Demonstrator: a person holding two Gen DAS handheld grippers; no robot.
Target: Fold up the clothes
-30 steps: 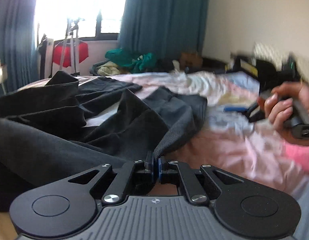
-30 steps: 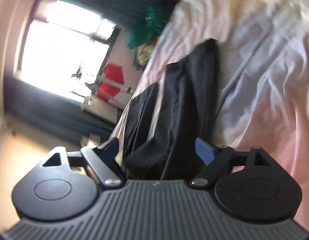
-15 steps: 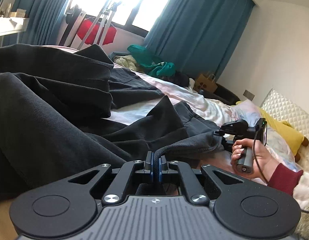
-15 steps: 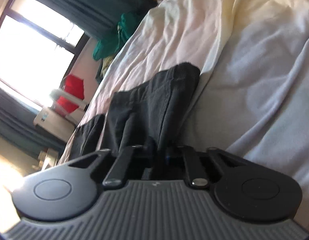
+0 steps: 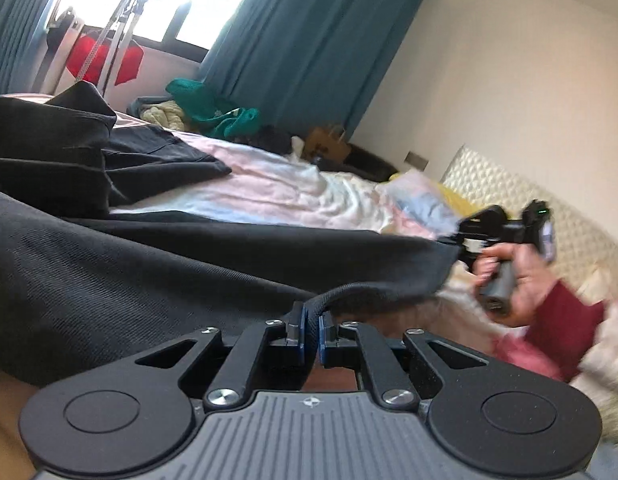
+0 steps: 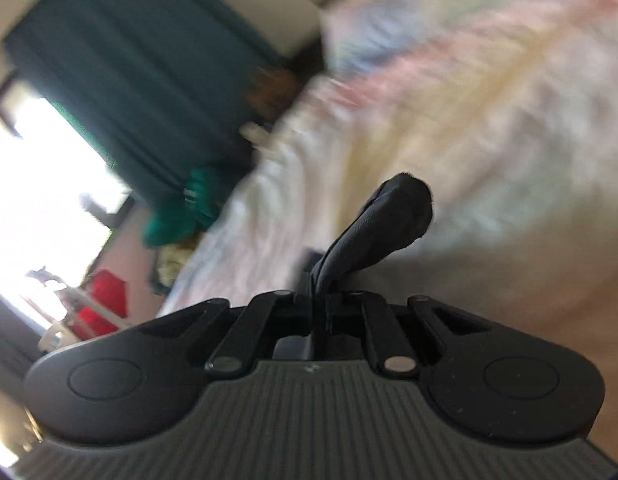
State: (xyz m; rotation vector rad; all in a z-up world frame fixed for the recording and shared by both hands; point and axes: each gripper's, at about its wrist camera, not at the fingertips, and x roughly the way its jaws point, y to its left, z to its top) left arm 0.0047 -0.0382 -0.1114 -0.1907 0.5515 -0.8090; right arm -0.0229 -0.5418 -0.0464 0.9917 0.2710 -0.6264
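Garment (image 5: 157,276) lies on bed (image 5: 277,192), before curtain (image 5: 309,48).

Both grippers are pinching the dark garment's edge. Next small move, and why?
Probably draw the two grippers apart to tension the hem. The left gripper is shut on the ribbed edge of the dark garment, the right gripper on a bunched corner. The edge between them sags, and the rest lies rumpled on the bed.
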